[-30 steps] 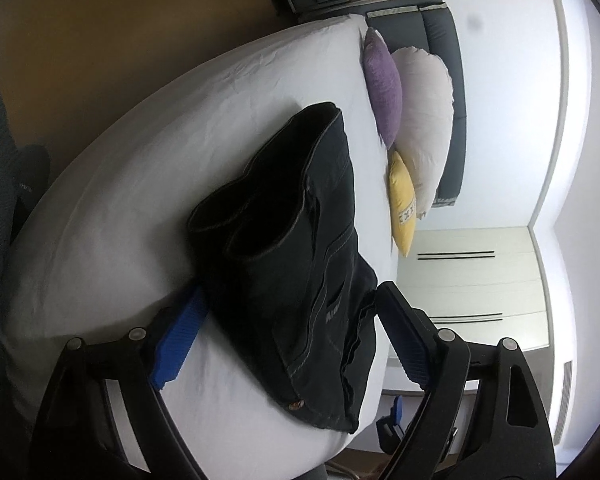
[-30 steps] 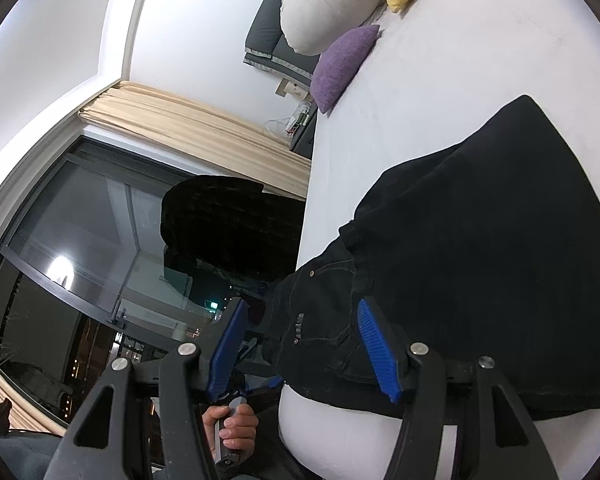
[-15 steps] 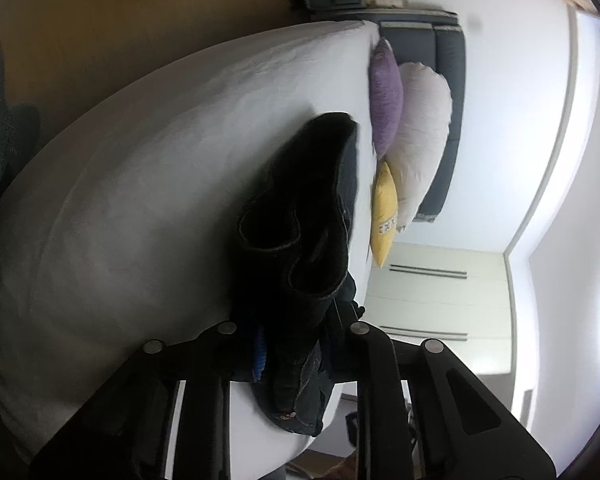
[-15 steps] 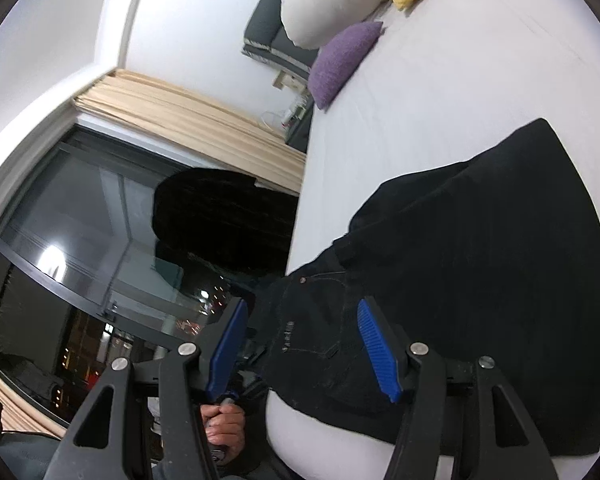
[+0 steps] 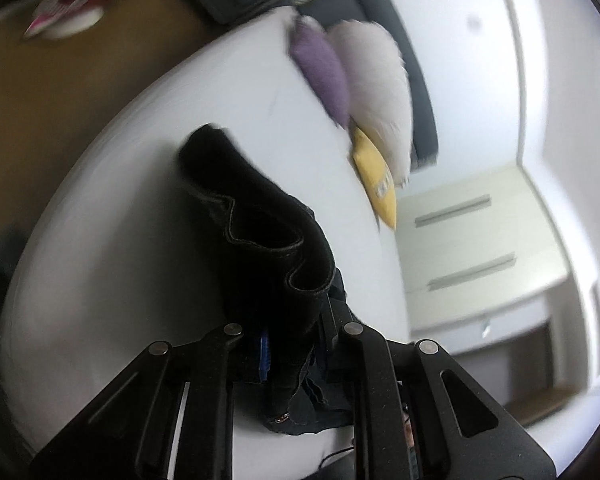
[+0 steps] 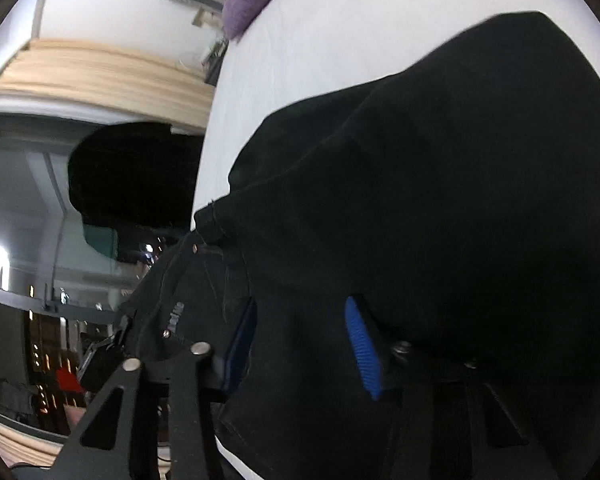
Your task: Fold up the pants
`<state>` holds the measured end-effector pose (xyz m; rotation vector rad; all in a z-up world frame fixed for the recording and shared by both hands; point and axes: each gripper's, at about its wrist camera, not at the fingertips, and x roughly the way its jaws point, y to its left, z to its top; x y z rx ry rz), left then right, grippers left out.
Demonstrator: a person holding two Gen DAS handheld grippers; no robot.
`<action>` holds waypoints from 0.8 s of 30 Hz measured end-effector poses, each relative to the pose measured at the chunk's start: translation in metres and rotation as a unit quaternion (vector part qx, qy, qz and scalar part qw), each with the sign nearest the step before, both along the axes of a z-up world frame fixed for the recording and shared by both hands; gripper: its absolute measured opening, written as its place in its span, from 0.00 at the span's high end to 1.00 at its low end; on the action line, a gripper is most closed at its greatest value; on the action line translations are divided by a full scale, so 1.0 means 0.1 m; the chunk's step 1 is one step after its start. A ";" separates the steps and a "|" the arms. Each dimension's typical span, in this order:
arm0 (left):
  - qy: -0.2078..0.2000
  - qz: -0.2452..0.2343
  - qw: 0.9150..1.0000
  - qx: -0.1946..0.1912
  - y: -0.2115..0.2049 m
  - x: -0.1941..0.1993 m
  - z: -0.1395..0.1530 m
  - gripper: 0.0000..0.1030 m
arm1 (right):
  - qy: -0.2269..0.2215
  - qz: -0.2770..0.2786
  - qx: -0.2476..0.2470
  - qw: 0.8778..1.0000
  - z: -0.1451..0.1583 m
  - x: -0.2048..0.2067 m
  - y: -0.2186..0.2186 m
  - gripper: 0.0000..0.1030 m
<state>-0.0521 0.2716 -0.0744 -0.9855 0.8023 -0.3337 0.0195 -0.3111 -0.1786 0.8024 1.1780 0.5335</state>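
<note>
In the left wrist view, the left hand-held gripper (image 5: 290, 354) is seen clamped on a bunched fold of the black pants (image 5: 260, 232), its jaws having just been closing, with the dark fabric pinched between the blue pads. A stitched hem edge is curled in waves just beyond the fingers, and a small metal rivet is visible on the denim hanging below the jaws. From the grip, the pants are stretched away toward the middle of the white bed (image 5: 140, 208), where their far end is laid on the sheet.

In the right wrist view, the right hand-held gripper (image 6: 300, 344) is seen at the near edge of the bed, its jaws having just been closing around a thick fold of the pants (image 6: 440, 184); the blue pads are partly buried in the cloth, and whether they press on it cannot be told. A small patch of pale lettering is borne on the fabric just left of the jaws, but it is too blurred to be read.

At the far end of the bed, a purple pillow (image 5: 324, 72), a white pillow (image 5: 376, 84) and a yellow pillow (image 5: 374, 178) with an illegible label are propped against a dark headboard (image 5: 412, 68).
</note>
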 end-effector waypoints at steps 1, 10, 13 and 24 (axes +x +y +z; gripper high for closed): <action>-0.015 -0.017 0.999 0.024 -0.14 0.03 0.15 0.86 | -0.010 -0.001 -0.004 1.000 0.00 -0.04 -0.01 0.59; -0.114 -0.188 0.960 0.176 -1.95 0.33 0.96 0.86 | -0.034 -0.054 0.045 0.997 0.15 -0.21 -0.29 0.38; -0.128 -0.268 0.926 0.234 -2.76 0.24 0.81 0.86 | -0.079 -0.092 0.087 0.989 0.43 -0.32 -0.60 0.11; -0.139 -0.344 0.851 0.372 -3.65 -0.39 0.21 0.86 | -0.021 -0.040 0.055 0.997 0.26 -0.45 -0.69 0.16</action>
